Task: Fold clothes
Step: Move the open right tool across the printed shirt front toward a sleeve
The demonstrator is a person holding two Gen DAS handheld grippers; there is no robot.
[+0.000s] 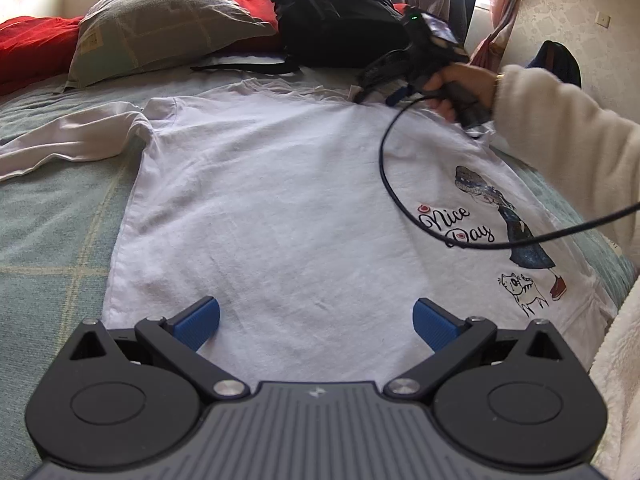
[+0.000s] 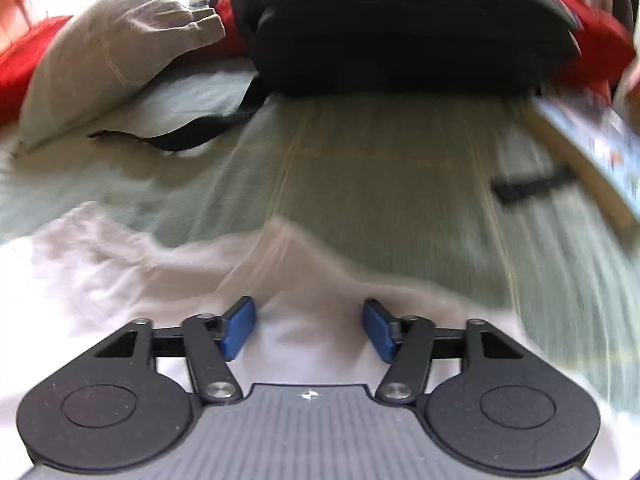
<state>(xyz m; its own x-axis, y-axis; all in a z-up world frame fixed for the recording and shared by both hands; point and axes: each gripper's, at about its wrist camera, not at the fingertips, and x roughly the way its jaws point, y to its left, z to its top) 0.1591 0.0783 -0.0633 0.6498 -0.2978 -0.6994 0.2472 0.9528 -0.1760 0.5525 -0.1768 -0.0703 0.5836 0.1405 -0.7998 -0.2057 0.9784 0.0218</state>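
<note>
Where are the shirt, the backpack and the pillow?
shirt (image 1: 260, 200), left wrist view, plain middle of the body.
backpack (image 1: 332, 8), left wrist view, its front panel.
pillow (image 1: 160, 28), left wrist view, top face.

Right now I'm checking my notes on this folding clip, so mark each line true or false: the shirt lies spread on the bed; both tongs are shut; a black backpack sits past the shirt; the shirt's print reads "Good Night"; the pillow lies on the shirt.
1. The shirt lies spread on the bed. True.
2. Both tongs are shut. False: the left tongs and the right tongs are both open, holding nothing.
3. A black backpack sits past the shirt. True.
4. The print reads "Good Night". False: the print reads "Nice Day".
5. The pillow lies on the shirt. False: it lies beyond the shirt, beside the backpack.
</note>
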